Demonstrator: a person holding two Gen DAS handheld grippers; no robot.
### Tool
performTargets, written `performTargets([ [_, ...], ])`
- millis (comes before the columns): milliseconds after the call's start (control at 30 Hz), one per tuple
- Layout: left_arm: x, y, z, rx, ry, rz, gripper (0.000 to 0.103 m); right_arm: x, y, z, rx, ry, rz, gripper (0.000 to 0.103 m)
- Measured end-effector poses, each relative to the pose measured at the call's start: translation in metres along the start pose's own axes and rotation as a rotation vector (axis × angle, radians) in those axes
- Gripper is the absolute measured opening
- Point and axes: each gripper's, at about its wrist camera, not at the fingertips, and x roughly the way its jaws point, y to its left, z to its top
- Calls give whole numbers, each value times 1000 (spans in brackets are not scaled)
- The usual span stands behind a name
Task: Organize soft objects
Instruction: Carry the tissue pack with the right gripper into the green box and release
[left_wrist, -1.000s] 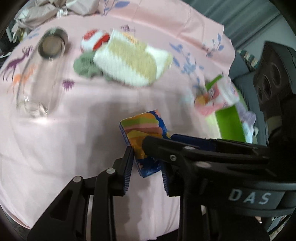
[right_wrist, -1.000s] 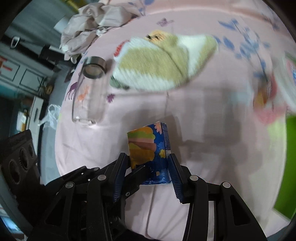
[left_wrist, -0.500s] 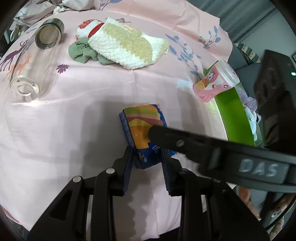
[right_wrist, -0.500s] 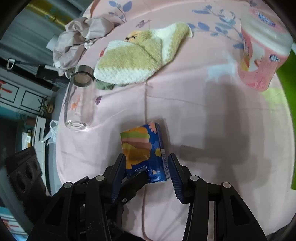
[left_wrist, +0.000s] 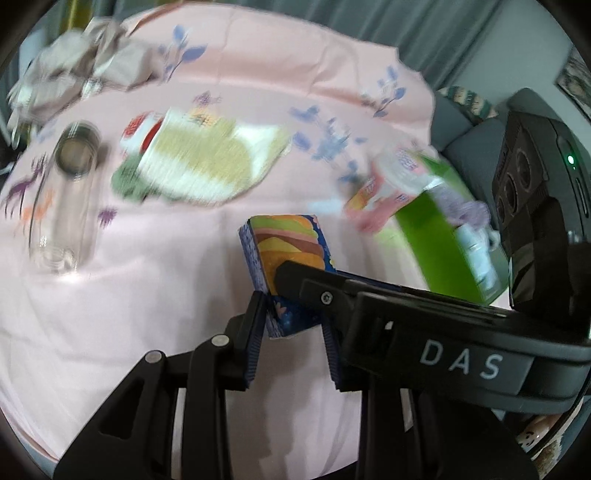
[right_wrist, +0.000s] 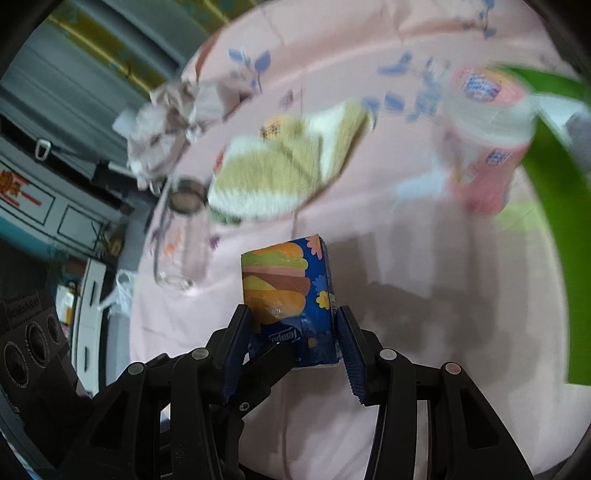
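Squeezing the soft, light tissue pack (right_wrist: 286, 295) near its bottom, both the left gripper (left_wrist: 291, 339) and the right gripper (right_wrist: 295, 343) seem clamped on it, just beside the green bin (left_wrist: 428, 236).

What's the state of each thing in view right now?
tissue pack: gripped from two sides, clear of the cloth
left gripper: shut on the pack
right gripper: shut on the pack
glass jar: lying on its side, empty
pink bottle: tipped against the green bin
green bin: open, soft items inside
striped towel: folded, lying flat
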Motion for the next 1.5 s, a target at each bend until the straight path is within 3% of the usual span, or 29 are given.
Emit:
performTargets([
  [400,-15,-110,69,258,-177,-130,26,-128,-51,50,58,-362,-58,49],
  [533,5,-148,90,304,-181,-197,26,-155,-82,66,98,-444,-107,49],
  [700,37,-184,103,362,-134,-229,26,-167,-128,74,187,-509,-119,49],
  [967,88,-222,105,412,-45,-245,26,-160,-184,73,308,-519,-125,49],
  [1267,135,-230,101,413,60,-206,26,-140,-226,72,417,-465,-117,49],
  [1500,158,-231,93,398,112,-161,24,-124,-237,72,459,-396,-159,49],
])
